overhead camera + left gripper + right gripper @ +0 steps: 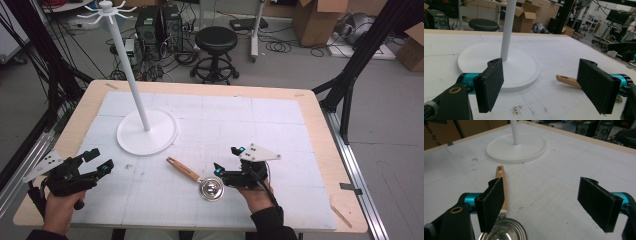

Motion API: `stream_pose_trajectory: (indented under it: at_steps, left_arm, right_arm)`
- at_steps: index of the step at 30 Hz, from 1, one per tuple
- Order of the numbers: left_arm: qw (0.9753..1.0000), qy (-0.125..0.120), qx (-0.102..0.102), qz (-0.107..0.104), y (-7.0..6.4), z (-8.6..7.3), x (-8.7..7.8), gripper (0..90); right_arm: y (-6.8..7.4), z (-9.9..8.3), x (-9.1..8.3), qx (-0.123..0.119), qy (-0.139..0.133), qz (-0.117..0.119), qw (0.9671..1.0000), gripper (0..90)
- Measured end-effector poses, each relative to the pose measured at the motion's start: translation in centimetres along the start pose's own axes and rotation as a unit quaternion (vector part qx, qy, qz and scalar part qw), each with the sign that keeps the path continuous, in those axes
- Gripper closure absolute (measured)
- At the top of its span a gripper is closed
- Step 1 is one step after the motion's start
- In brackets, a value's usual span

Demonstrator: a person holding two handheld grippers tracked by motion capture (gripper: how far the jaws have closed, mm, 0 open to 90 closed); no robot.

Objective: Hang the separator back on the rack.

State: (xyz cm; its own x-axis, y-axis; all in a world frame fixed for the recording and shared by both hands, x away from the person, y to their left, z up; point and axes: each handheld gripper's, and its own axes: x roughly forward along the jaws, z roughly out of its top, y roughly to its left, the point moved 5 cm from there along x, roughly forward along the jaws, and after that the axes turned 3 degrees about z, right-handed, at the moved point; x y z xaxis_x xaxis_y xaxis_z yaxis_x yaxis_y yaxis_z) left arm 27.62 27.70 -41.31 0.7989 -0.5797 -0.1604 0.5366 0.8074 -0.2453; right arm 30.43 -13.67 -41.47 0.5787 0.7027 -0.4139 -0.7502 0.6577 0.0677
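Right gripper (227, 157) wide open beside wooden-handled steel ladle (197, 179), holding nothing, left gripper (98, 160) wide open, empty, well apart from ladle

A lab: computer towers (159, 26), tangled cables (280, 46); cardboard boxes (320, 20), stool (216, 52).

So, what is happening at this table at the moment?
A person holds a gripper in each hand over a white table. The right gripper is open and hovers beside a small metal ladle with a wooden handle, not holding it. The left gripper is open too and holds nothing. A white hook stand stands behind.
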Motion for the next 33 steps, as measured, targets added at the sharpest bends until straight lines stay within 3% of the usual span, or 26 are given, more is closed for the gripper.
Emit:
stream_pose_trajectory:
  at_steps: [4, 14, 24, 27, 33]
  left_arm:
    - [1.0000, 0.002, 0.004, -0.003, -0.2, 0.0, -0.1, 22.2]
    - [1.0000, 0.003, 0.001, -0.005, -0.1, 0.0, 0.0, 22.2]
    - [1.0000, 0.004, 0.002, -0.007, -0.2, 0.0, 0.0, 22.3]
    - [1.0000, 0.003, 0.001, -0.008, -0.2, 0.0, 0.0, 22.3]
    - [1.0000, 0.002, 0.001, -0.009, -0.2, 0.0, 0.0, 22.3]
  right_arm:
    - [1.3, -0.2, 1.8, -0.017, 0.030, 0.017, 0.9992, 19.6]
    - [2.9, -0.7, 6.4, -0.024, 0.088, 0.045, 0.9948, 19.8]
    - [4.1, -1.0, 9.9, -0.043, 0.131, 0.068, 0.9881, 32.4]
    - [4.7, -1.1, 10.8, -0.050, 0.150, 0.073, 0.9846, 35.1]
    - [5.1, -1.2, 11.8, -0.065, 0.172, 0.072, 0.9803, 44.3]
